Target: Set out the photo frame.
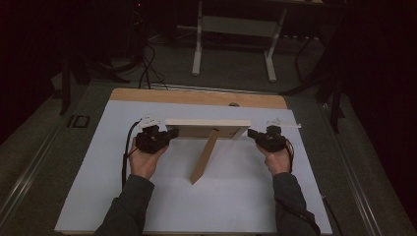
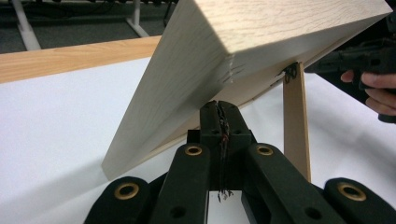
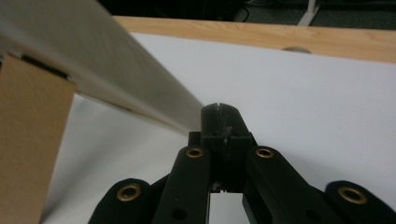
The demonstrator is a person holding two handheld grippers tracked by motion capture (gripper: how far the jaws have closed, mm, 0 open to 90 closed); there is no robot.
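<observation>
Both claws, left gripper (image 1: 169, 133) and right gripper (image 1: 252, 132), pressed closed, empty, against wooden frame (image 1: 207, 127) ends. Best kept level, easel leg (image 1: 205, 157) planted.

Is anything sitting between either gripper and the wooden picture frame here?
Nothing visible. The left gripper and right gripper each sit right at an end of the wooden frame, jaws closed; actual contact is unclear.
</observation>
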